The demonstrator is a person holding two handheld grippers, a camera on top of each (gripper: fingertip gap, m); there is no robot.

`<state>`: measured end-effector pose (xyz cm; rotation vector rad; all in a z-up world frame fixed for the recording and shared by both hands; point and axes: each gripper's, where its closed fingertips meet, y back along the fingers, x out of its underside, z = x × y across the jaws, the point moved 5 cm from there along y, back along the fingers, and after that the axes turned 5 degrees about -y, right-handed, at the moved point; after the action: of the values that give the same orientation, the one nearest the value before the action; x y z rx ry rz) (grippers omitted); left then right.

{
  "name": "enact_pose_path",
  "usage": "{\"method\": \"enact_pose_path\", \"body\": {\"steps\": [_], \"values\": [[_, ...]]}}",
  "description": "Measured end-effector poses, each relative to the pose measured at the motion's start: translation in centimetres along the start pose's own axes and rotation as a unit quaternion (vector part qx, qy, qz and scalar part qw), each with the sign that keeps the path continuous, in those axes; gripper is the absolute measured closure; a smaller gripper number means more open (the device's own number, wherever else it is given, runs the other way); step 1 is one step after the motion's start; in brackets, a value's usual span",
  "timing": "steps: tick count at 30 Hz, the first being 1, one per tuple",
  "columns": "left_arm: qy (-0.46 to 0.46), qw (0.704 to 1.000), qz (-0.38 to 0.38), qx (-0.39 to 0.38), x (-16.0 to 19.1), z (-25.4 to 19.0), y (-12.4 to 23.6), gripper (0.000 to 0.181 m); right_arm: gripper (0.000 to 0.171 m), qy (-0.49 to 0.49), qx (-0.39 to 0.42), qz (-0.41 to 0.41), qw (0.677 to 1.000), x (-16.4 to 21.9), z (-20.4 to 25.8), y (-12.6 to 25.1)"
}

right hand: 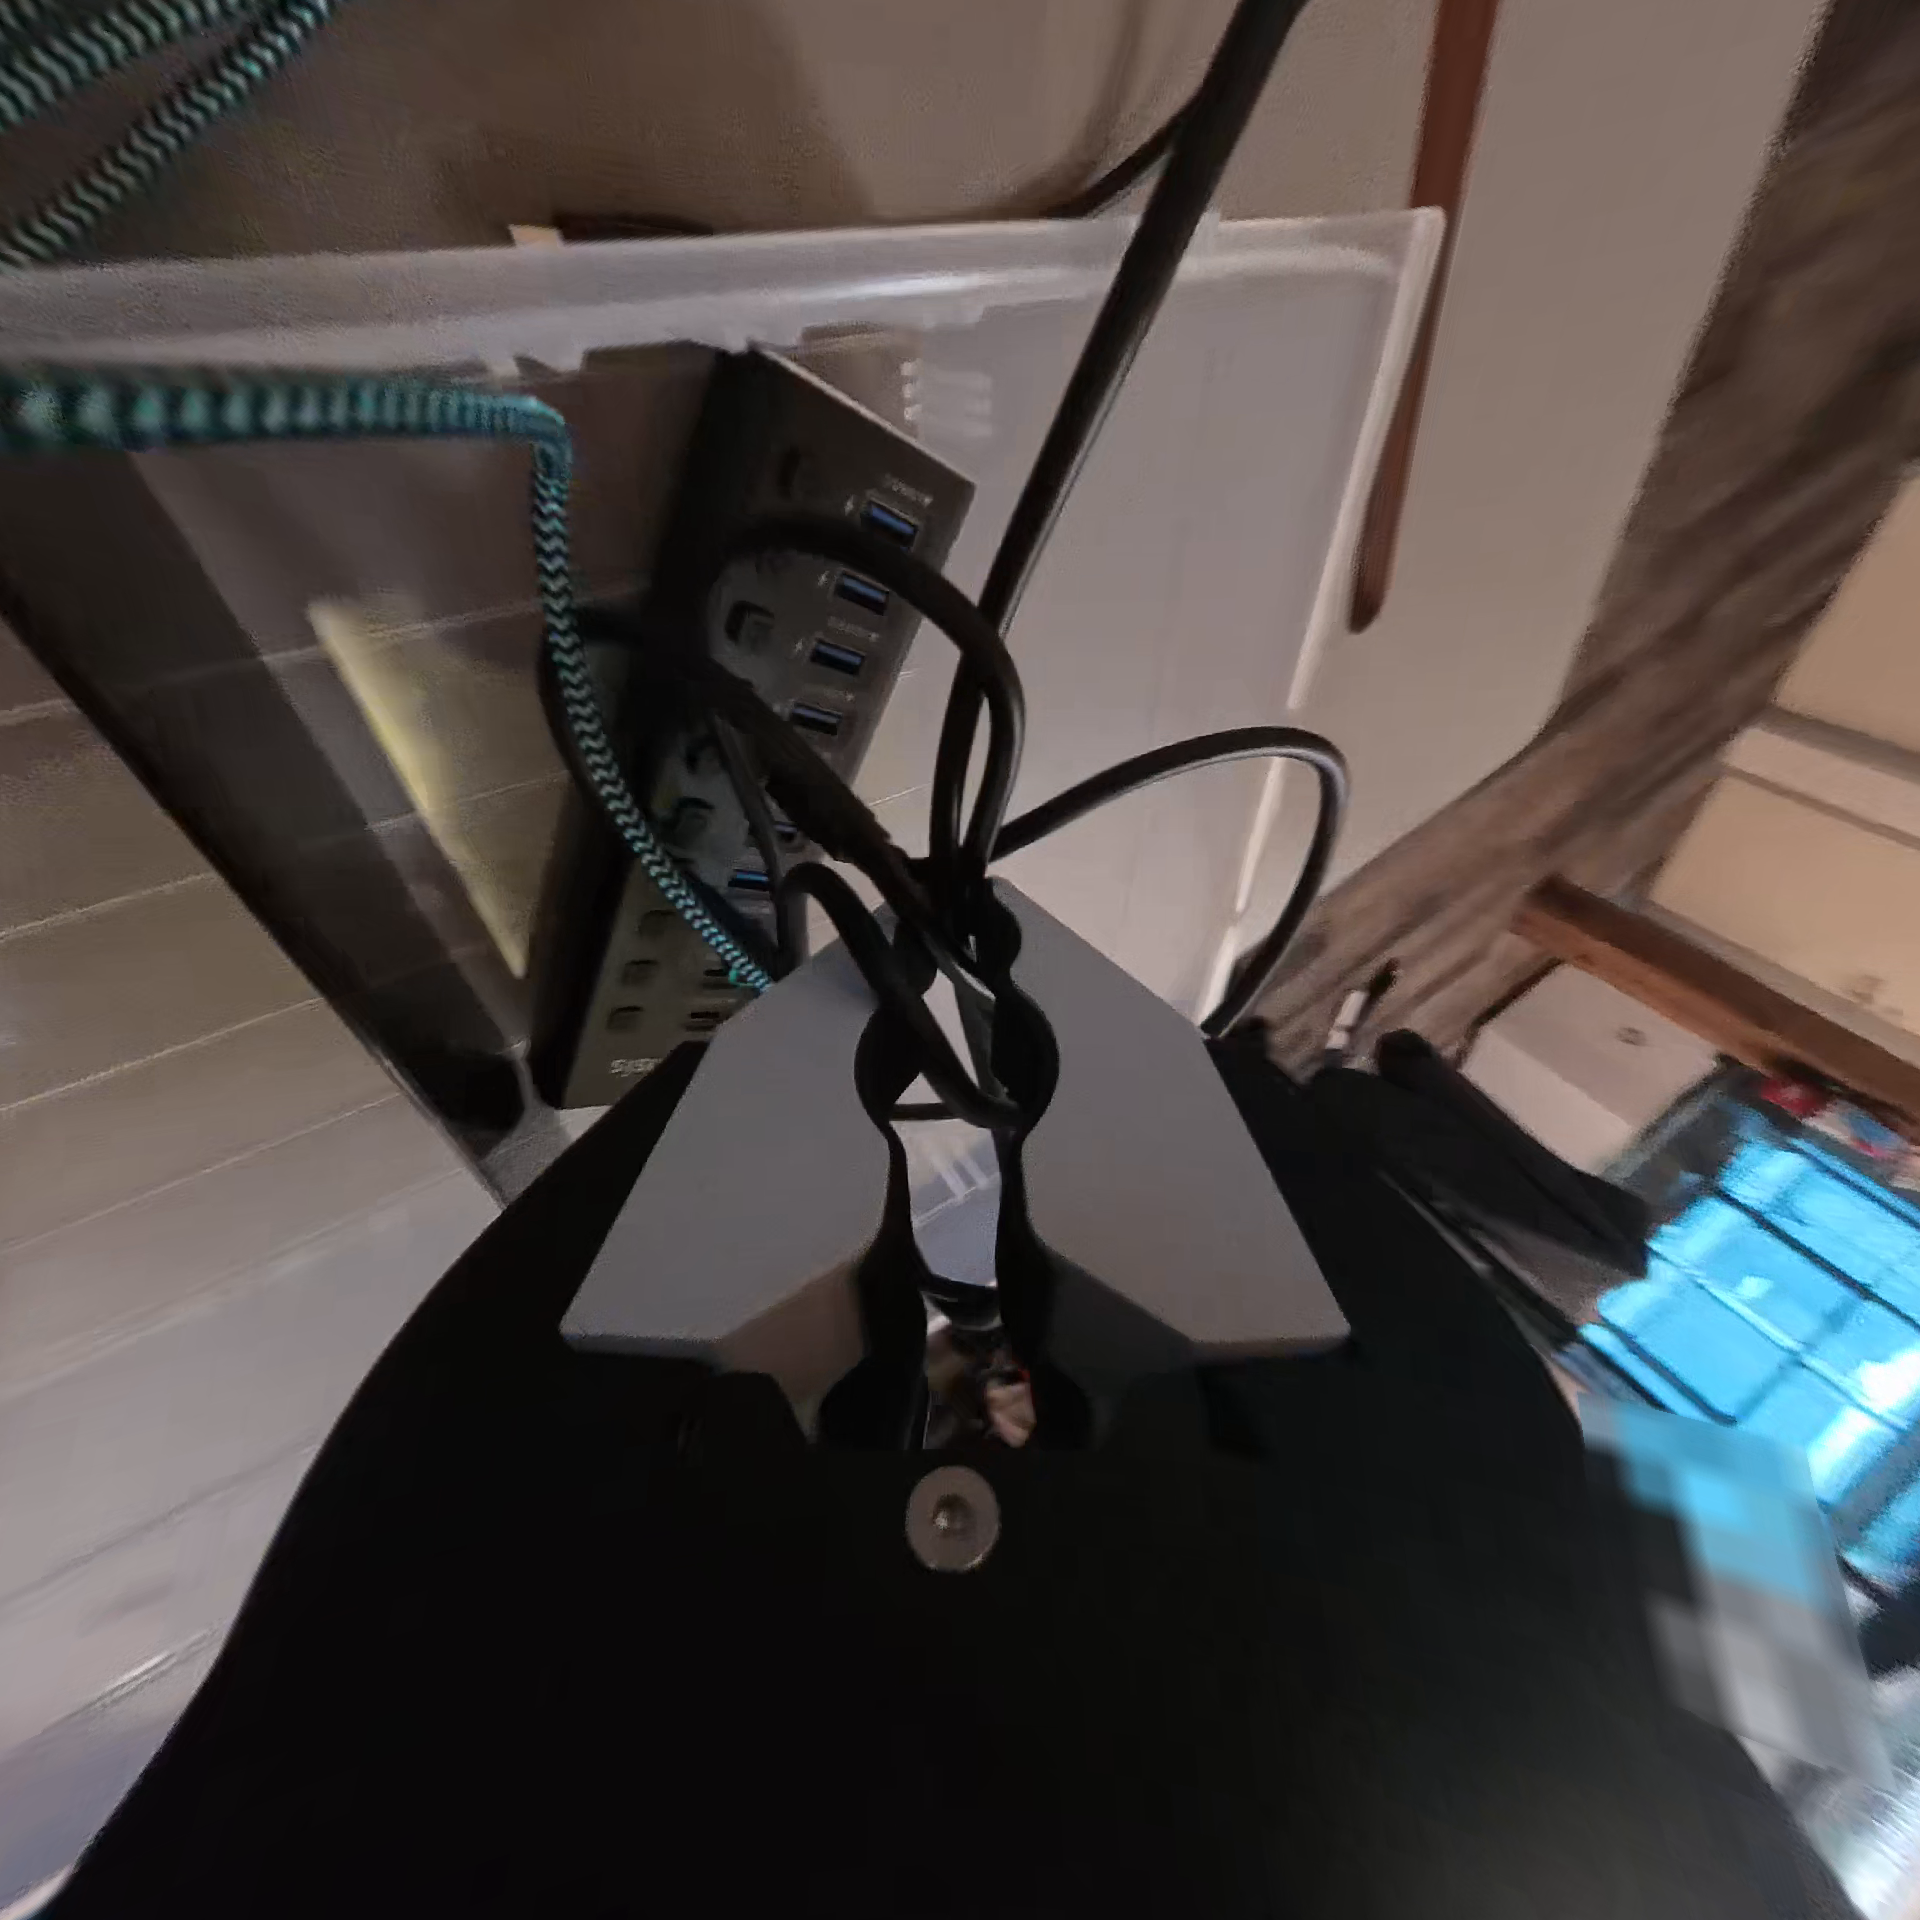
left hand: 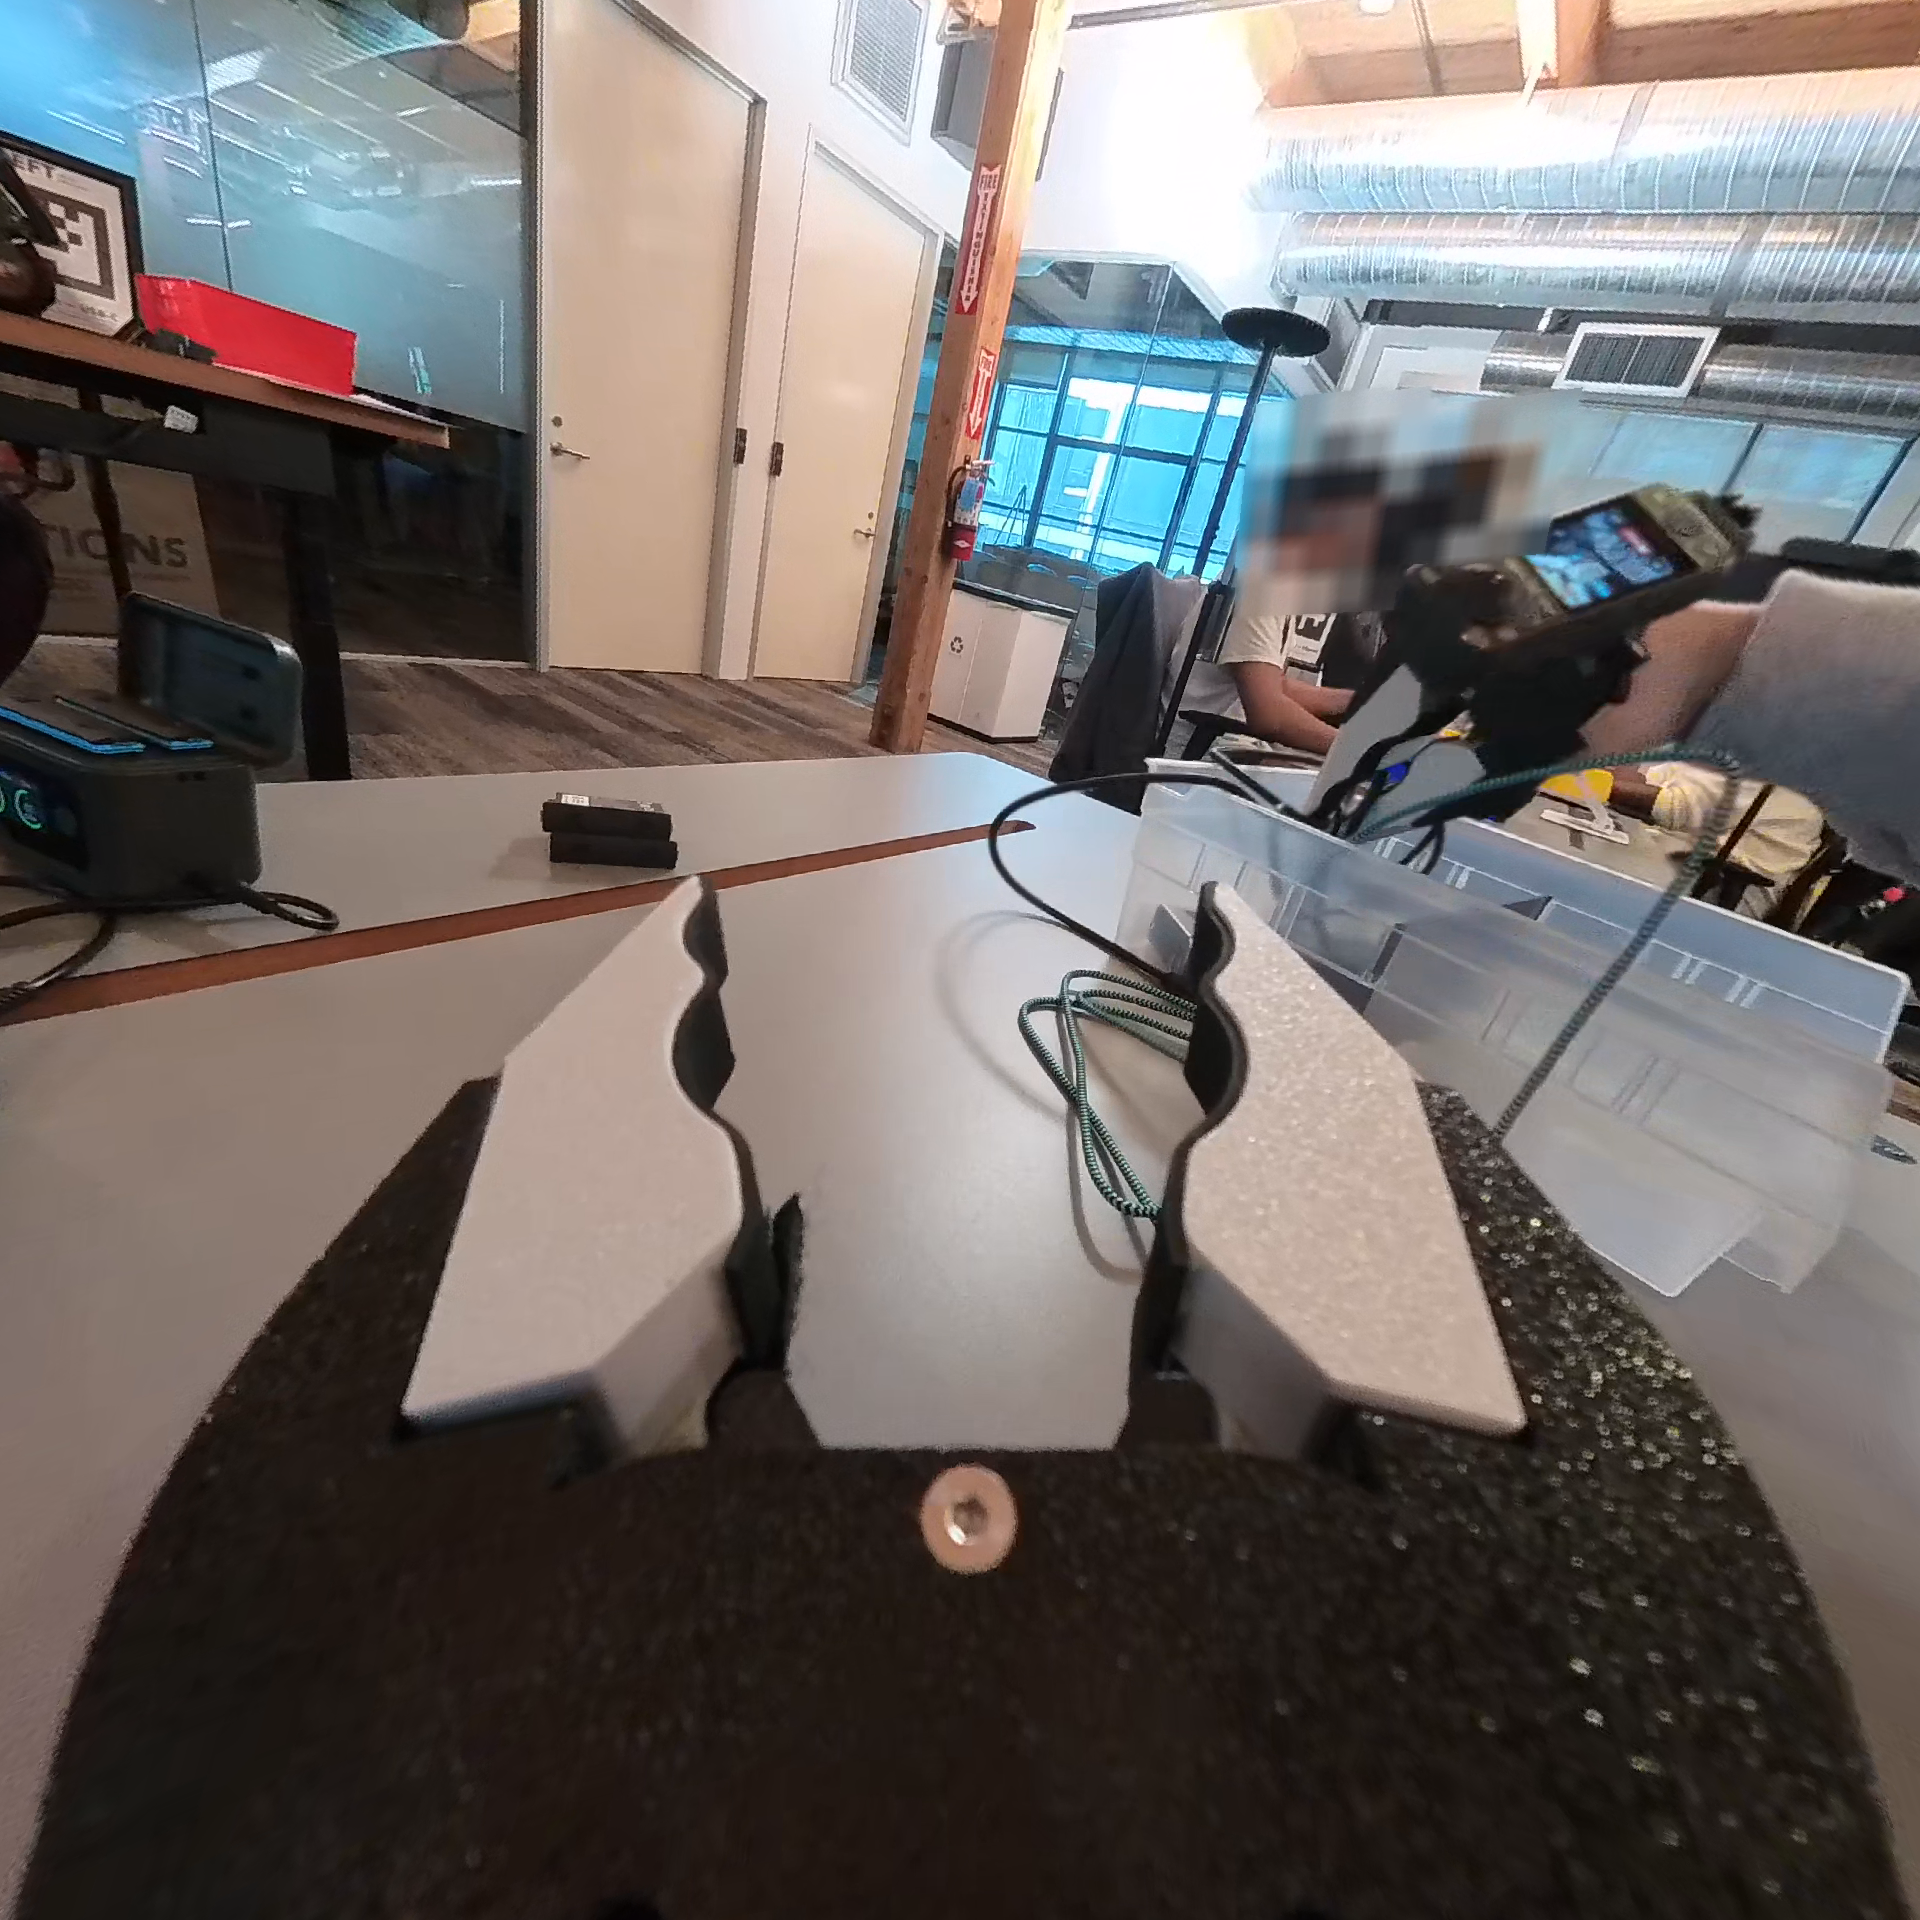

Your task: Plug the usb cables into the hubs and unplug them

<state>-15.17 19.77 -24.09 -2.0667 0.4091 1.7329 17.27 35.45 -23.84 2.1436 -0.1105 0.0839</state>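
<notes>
Right gripper is clamped narrow on tangled black cables, above the black multi-port USB hub in the clear plastic bin. Left gripper gapes wide, empty, over the grey table. Risk: the green-black braided cable could snag and drag the hub. Hub lettering is too blurred to make out.

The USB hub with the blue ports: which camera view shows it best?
The right wrist view. There the USB hub fills the centre inside the clear plastic bin, its blue ports facing the camera, black cables looped over it. The left wrist view shows only the bin from outside; the hub cannot be made out.
</notes>
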Motion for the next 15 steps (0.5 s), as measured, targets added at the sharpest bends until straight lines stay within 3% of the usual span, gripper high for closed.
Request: {"method": "enact_pose_path", "body": {"steps": [8, 12, 15], "values": [[-0.003, 1.0, 0.004, 0.004, 0.1, -0.1, -0.1, 0.095, 0.16, -0.109, -0.117, 0.028, 0.987, 0.6, -1.2, -0.4], [0.005, 1.0, -0.001, 0.003, 0.0, 0.0, 0.0, 0.095, 0.109, -0.177, -0.135, 0.07, 0.972, 1.3, -2.9, 3.6], [0.017, 1.0, -0.007, 0.001, -0.1, 0.2, 0.1, 0.095, 0.101, -0.19, -0.141, 0.08, 0.968, 1.3, -3.4, 7.8]]}}
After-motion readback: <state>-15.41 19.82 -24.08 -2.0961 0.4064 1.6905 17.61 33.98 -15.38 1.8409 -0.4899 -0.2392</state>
